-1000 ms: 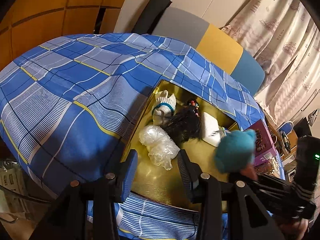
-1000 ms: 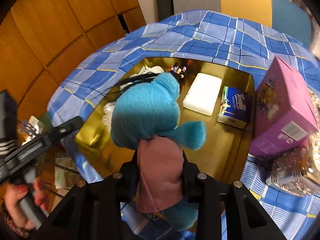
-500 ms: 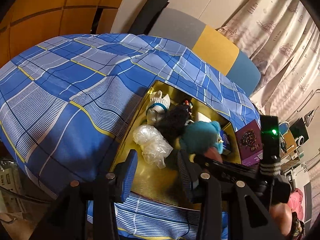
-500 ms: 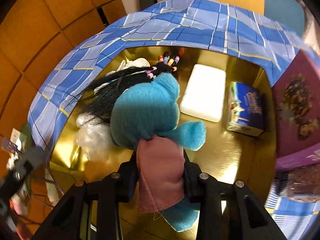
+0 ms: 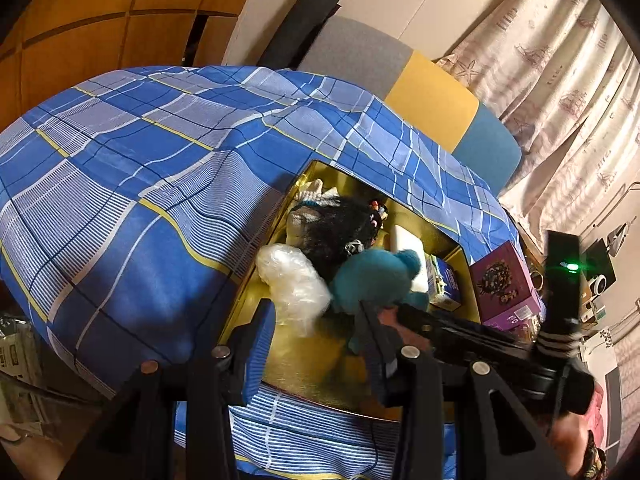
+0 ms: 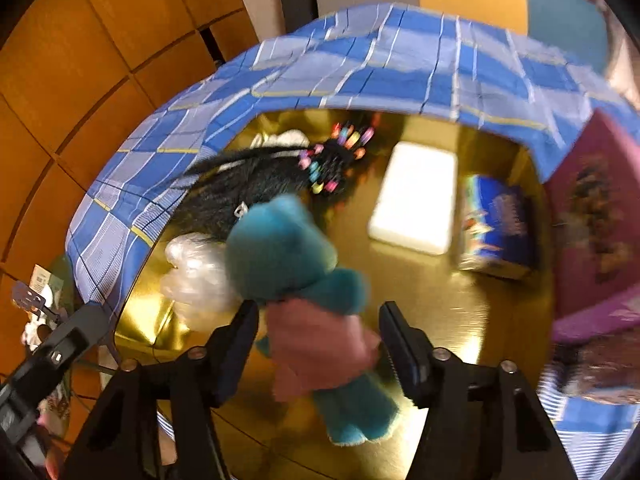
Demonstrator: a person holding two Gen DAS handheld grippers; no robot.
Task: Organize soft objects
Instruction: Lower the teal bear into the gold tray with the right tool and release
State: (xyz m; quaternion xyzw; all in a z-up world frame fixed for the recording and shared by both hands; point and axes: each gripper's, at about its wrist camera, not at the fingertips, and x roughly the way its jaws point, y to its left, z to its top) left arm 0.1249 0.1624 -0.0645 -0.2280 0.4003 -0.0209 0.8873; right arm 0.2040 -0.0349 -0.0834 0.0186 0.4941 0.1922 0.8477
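Observation:
A teal plush toy in a pink shirt (image 6: 304,292) lies between the spread fingers of my right gripper (image 6: 320,332), which is open over the gold tray (image 6: 460,312). The toy rests next to a clear plastic bag (image 6: 196,272) and a black wig with coloured beads (image 6: 264,176). In the left wrist view the toy (image 5: 372,276) sits by the bag (image 5: 292,284) and wig (image 5: 340,228), with the right gripper's arm reaching in from the right. My left gripper (image 5: 316,340) is open and empty at the tray's near edge (image 5: 320,392).
In the tray lie a white foam block (image 6: 416,196), a blue tissue pack (image 6: 496,232) and a white glove (image 5: 316,192). A purple box (image 5: 504,288) stands right of the tray. A blue checked cloth (image 5: 140,184) covers the table; a chair (image 5: 432,96) stands behind.
My right gripper has carried the plush toy left over the tray beside the bag and wig, then opened; the toy now sits loose between its fingers. My left gripper has barely moved.

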